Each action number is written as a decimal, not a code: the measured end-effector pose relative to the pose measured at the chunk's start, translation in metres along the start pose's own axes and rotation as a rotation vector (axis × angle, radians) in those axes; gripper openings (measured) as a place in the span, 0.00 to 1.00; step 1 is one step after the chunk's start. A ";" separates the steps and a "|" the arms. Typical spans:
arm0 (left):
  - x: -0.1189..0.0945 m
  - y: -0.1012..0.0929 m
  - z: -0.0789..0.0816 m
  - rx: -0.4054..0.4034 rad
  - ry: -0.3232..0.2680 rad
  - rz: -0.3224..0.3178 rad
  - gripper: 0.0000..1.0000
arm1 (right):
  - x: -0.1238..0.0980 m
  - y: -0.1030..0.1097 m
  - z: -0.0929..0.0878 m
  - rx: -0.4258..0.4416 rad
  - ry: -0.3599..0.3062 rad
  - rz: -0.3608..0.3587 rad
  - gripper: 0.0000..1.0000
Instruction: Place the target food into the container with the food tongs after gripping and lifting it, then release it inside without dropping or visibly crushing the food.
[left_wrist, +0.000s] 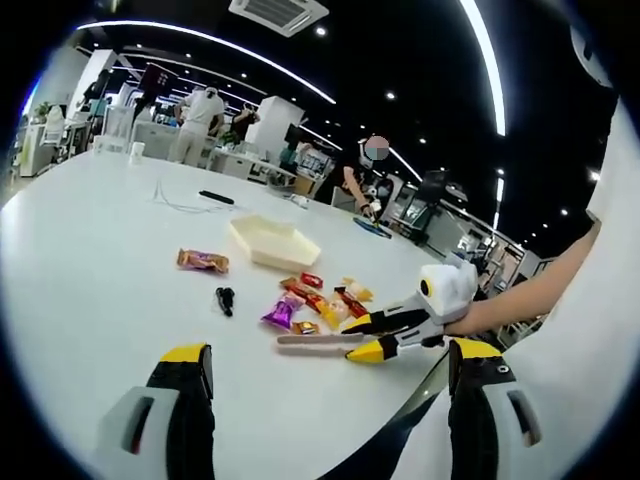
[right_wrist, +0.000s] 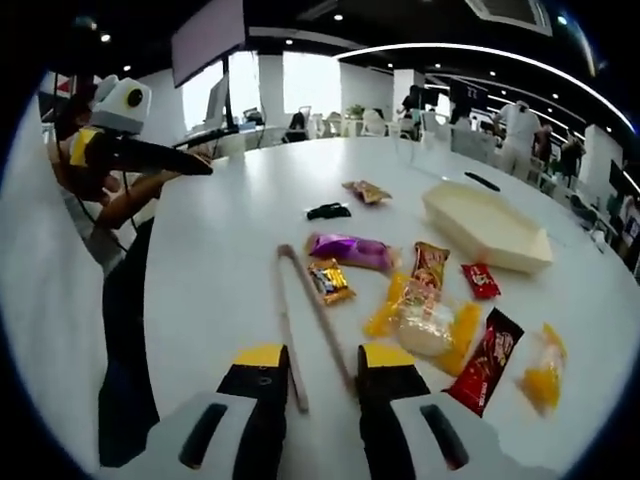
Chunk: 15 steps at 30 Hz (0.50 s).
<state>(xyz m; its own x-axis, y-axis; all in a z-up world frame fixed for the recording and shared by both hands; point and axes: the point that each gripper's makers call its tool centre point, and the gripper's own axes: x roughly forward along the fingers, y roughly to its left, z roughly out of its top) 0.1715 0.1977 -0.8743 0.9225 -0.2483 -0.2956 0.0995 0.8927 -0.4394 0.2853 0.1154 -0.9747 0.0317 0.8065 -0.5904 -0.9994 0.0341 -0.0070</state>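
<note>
White table (right_wrist: 250, 220) — snack packets (right_wrist: 350, 250), tongs (right_wrist: 300, 300), tray (right_wrist: 490, 235).

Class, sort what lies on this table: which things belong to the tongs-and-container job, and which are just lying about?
Belonging to the job:
food tongs, between the right gripper's jaws
cream container
wrapped snacks

Just lying about:
small black object
cable
black remote-like item
white cup

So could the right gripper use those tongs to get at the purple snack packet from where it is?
Probably yes. The right gripper has the tongs between its jaws, and the purple packet lies just beyond their tips with bare table around it and nothing on top.
</note>
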 end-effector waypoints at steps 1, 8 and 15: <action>0.000 -0.001 0.000 0.000 0.000 0.000 0.99 | 0.000 0.001 0.000 0.000 0.004 -0.001 0.25; 0.000 -0.003 0.000 -0.006 -0.010 0.002 0.99 | 0.003 0.006 -0.001 -0.016 0.016 0.015 0.29; 0.000 -0.005 0.000 -0.004 -0.015 0.001 0.99 | 0.003 0.006 0.000 -0.009 0.032 0.024 0.24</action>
<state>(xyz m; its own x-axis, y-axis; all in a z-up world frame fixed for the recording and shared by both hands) 0.1707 0.1935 -0.8718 0.9281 -0.2415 -0.2833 0.0968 0.8914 -0.4427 0.2792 0.1181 -0.9772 0.0070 0.7879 -0.6157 -1.0000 0.0093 0.0005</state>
